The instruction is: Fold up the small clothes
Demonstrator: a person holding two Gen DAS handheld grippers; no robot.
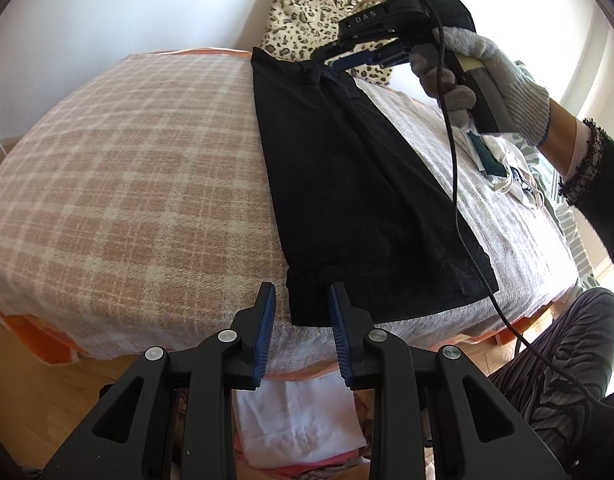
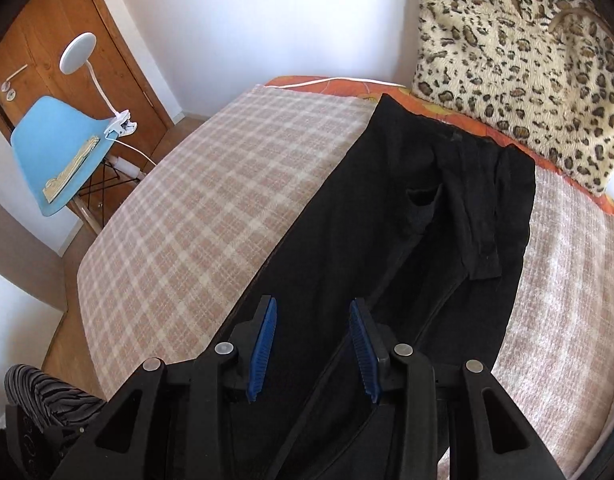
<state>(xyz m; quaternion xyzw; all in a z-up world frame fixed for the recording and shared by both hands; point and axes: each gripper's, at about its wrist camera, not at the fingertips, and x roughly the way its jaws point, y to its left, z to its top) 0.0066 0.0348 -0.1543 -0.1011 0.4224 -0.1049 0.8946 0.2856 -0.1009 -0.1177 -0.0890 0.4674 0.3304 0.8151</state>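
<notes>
- My left gripper (image 1: 301, 292) has its blue-padded fingers (image 1: 265, 336) parted a narrow way with nothing between them; they sit just off the near hem of the black garment (image 1: 359, 184), not gripping it.
- My right gripper (image 2: 313, 308) has its fingers (image 2: 263, 352) somewhat wider apart, hovering above the black cloth. I cannot see either pad pressing on the fabric, so I read it as empty.
- From the left wrist view I can see that right gripper (image 1: 327, 60) over the garment's far end, held by a hand in a grey knitted glove (image 1: 487, 76), a black cable (image 1: 455, 184) trailing from it down across the cloth.
- The black garment lies flat as a long strip on the checked pink-and-cream blanket (image 1: 127, 168), running from the near edge of the bed to the far one; at its far end the fabric is folded over itself in layers.
- To its right, a small heap of other clothes (image 1: 503, 168) lies on the blanket.
- Beyond the far end, a leopard-print cushion (image 2: 519, 64) leans against the white wall.
- Off to the left stand a blue chair (image 2: 55, 152) with a white clip lamp (image 2: 91, 68), and a wooden door (image 2: 67, 32) behind.
</notes>
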